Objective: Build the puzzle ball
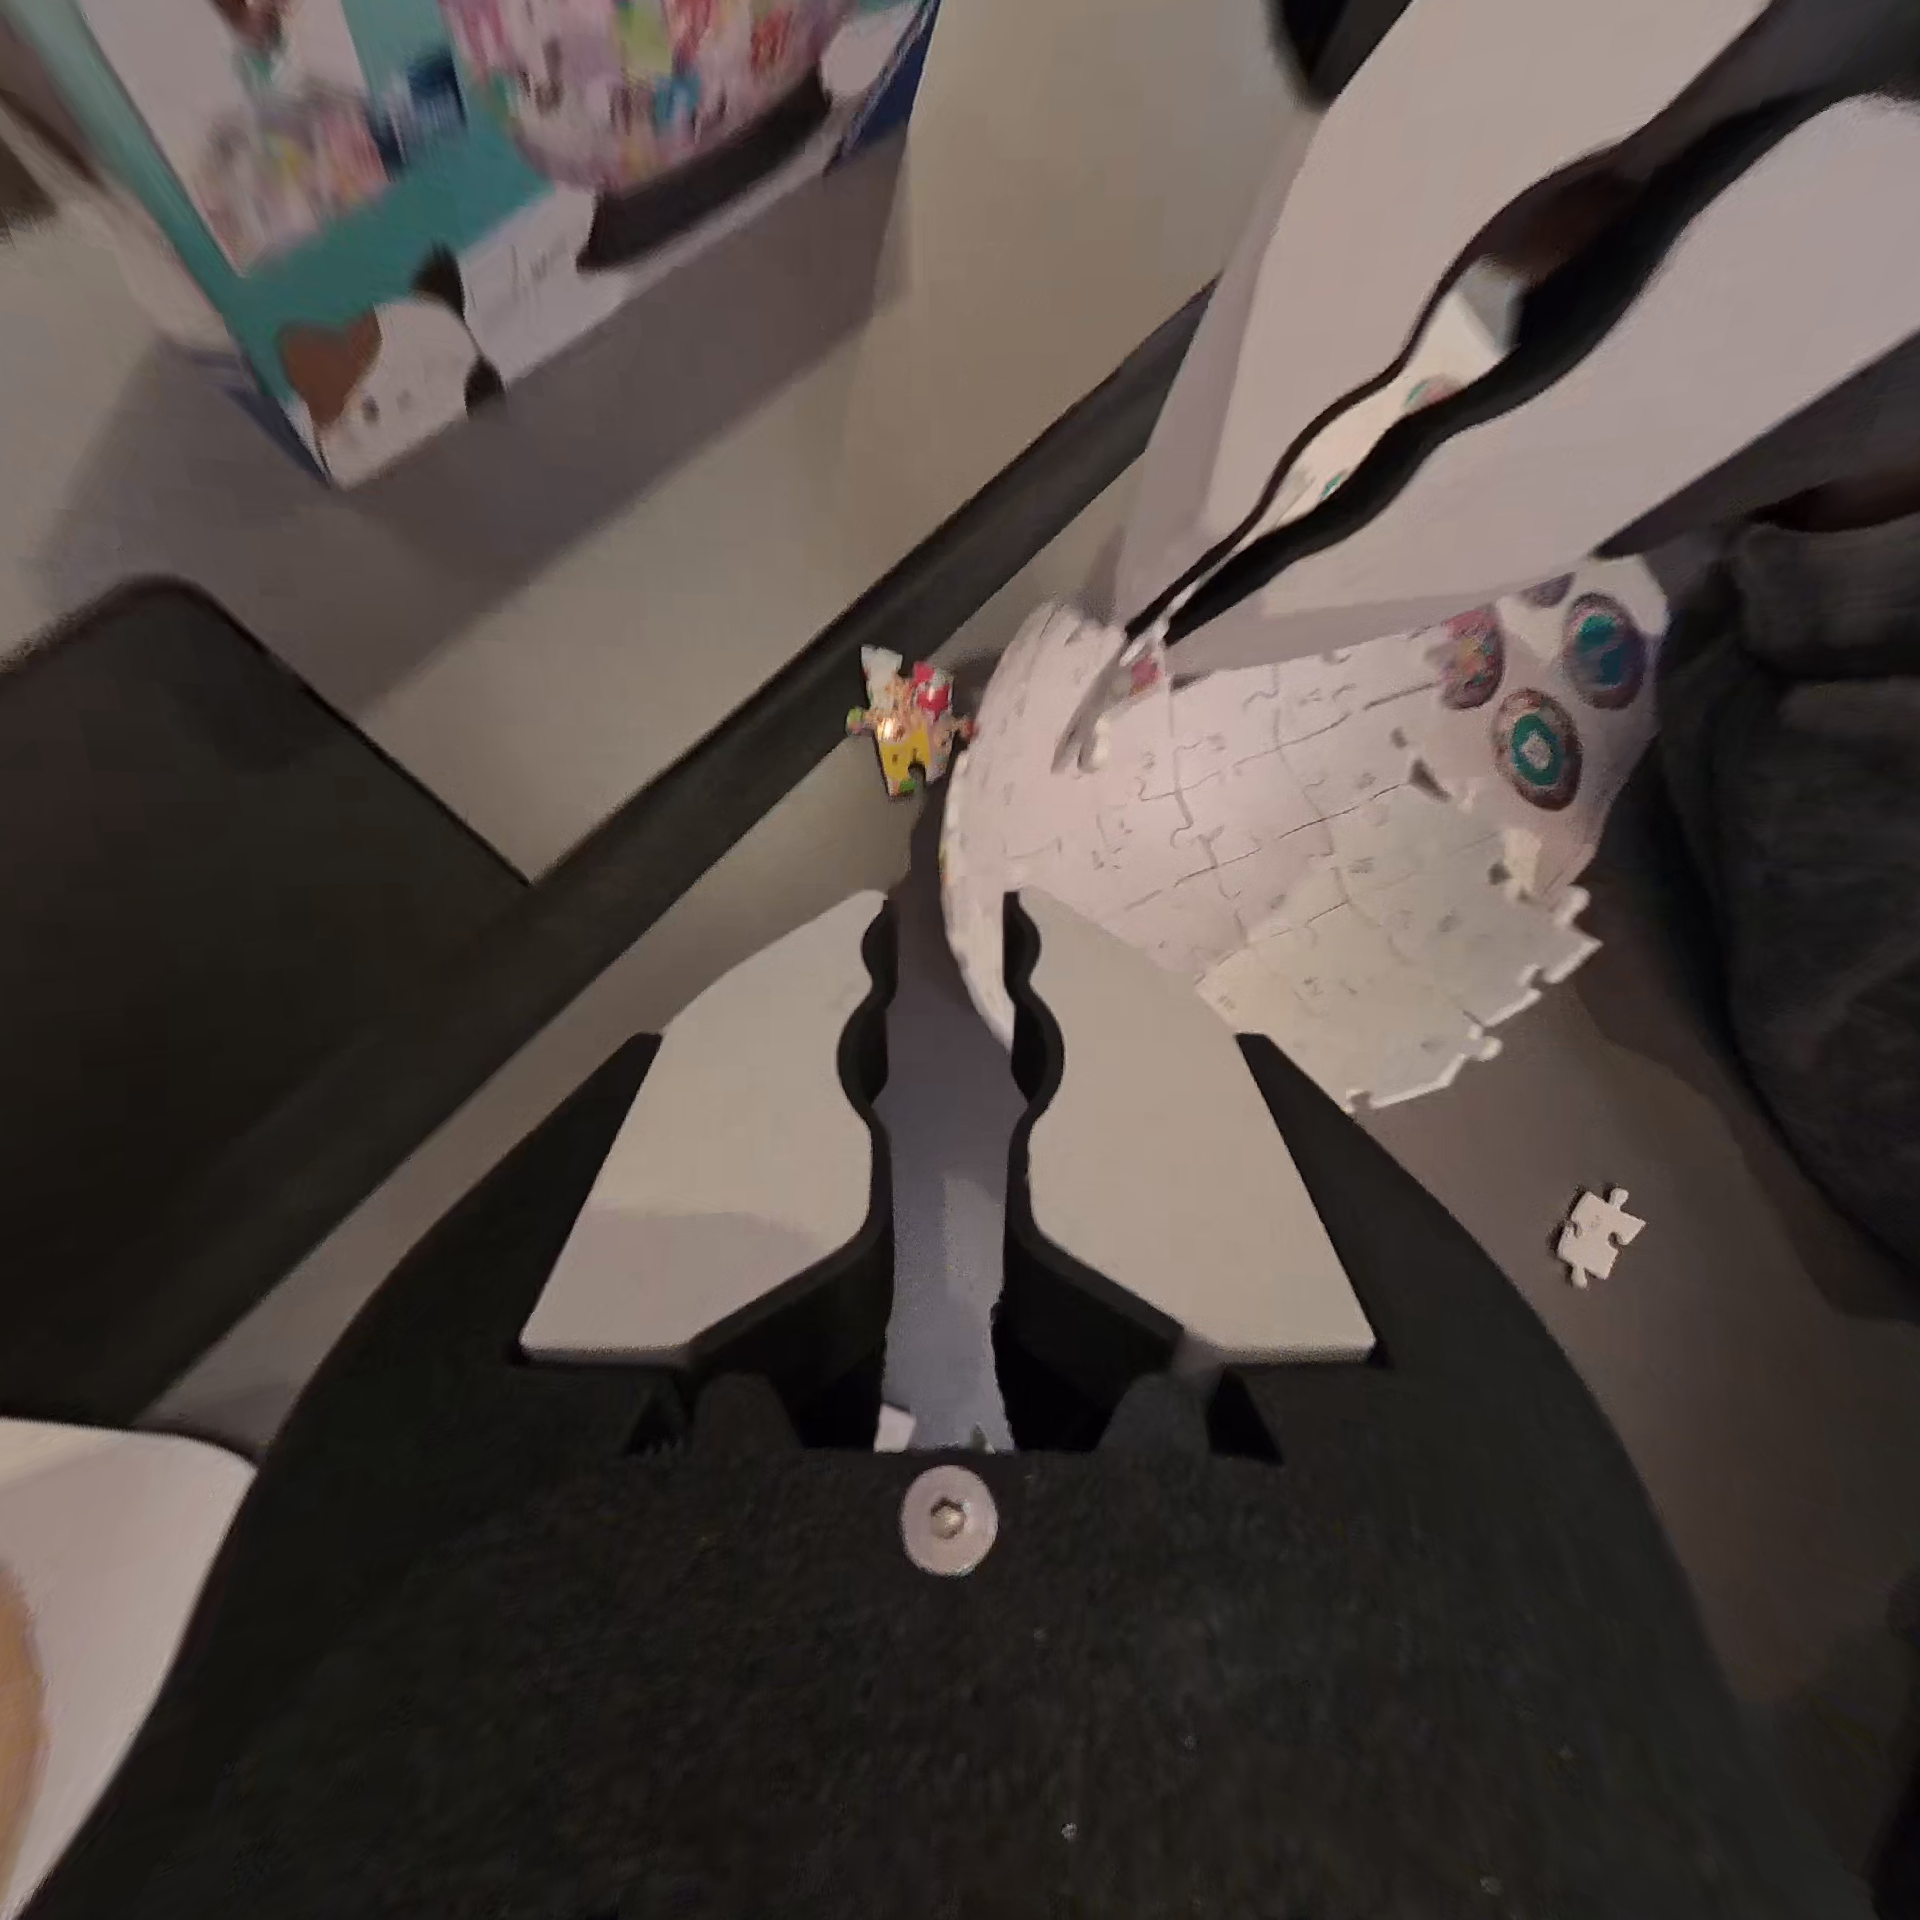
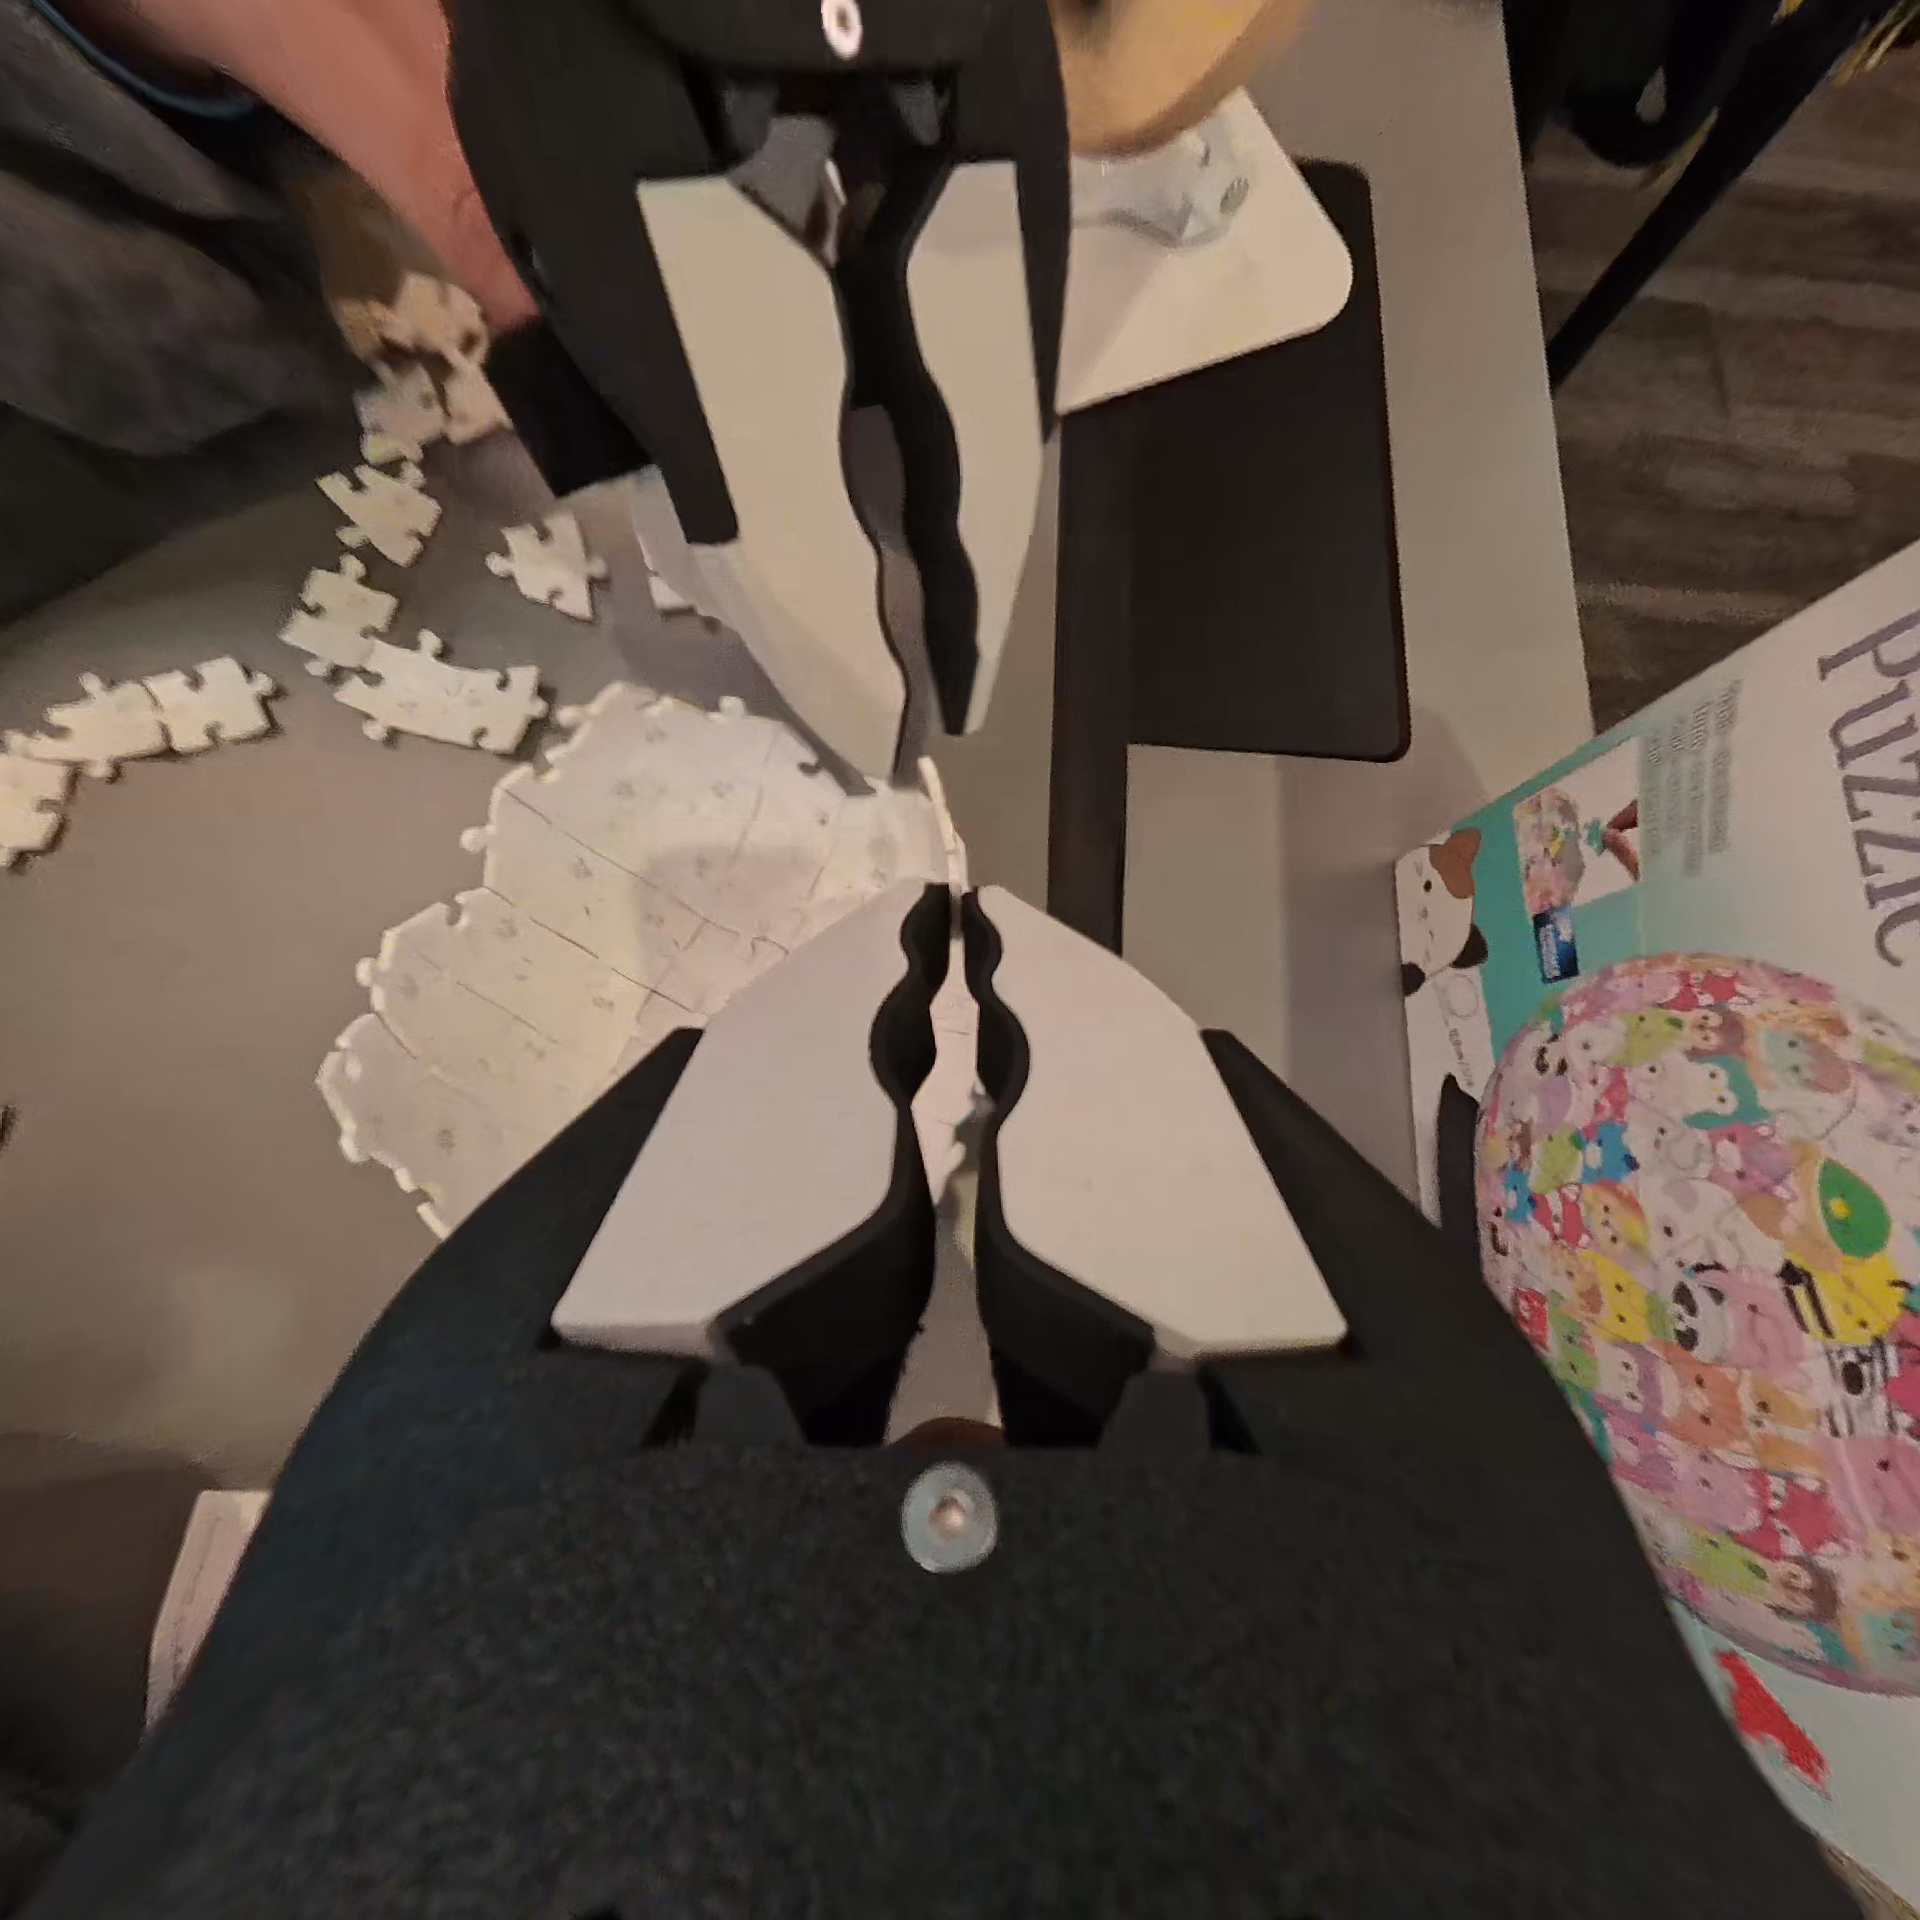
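Observation:
The half-built puzzle ball (image 1: 1247,852) is a curved shell lying white side up, with coloured print showing at its far rim. It also shows in the right wrist view (image 2: 623,914). My left gripper (image 1: 951,920) is shut on the shell's near rim, which runs between its fingers. In the right wrist view the left gripper (image 2: 930,743) comes down from the top onto that rim. My right gripper (image 2: 958,899) is shut on a single puzzle piece (image 2: 948,821) and holds it edge-on against the shell's rim. In the left wrist view the right gripper (image 1: 1143,639) reaches in from the upper right.
Several loose white-backed pieces (image 2: 416,686) lie left of the shell. A coloured piece (image 1: 904,727) and a white piece (image 1: 1600,1236) lie near it. The puzzle box (image 2: 1662,1039) stands at the right. A dark mat (image 2: 1247,468) lies beyond. A person's sleeve (image 2: 156,260) is at upper left. The grippers' ends are close to 5 cm from one another.

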Demonstrator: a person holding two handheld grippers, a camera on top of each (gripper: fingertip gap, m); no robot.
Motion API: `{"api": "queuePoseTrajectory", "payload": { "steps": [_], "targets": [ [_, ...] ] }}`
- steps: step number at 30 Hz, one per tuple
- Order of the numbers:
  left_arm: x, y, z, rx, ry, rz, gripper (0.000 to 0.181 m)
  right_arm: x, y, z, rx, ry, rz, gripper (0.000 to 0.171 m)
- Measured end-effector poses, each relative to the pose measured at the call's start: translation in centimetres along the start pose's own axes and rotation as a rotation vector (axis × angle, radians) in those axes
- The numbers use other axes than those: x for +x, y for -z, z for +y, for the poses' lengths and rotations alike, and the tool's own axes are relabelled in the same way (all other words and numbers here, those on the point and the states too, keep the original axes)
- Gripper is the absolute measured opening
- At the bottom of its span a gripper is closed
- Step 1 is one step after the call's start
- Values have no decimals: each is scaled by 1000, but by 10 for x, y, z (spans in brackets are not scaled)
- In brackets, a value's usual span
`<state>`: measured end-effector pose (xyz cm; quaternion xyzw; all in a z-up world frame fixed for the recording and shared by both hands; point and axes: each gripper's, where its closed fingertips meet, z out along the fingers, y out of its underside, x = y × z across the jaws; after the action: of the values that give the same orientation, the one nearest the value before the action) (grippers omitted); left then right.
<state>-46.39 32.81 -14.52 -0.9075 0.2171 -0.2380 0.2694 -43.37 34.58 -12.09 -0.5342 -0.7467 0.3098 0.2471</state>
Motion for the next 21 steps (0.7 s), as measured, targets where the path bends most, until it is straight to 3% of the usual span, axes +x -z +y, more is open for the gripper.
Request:
{"api": "queuePoseTrajectory", "payload": {
  "steps": [3,8,12,16,21],
  "targets": [
    [13,10,-23,92,-117,33,20,-3,7,-8,91,-36,-50,2],
    [24,9,-32,122,-304,-6,18,-4,20,-19,214,-80,-98,2],
    [30,7,-37,156,-328,10,16,-5,27,-28,305,-115,-143,2],
    [31,11,-39,195,-317,40,3,-2,21,-18,252,-121,-123,2],
    [31,19,-43,242,-248,119,2,-5,12,-15,220,-123,-142,3]
  ]
}}
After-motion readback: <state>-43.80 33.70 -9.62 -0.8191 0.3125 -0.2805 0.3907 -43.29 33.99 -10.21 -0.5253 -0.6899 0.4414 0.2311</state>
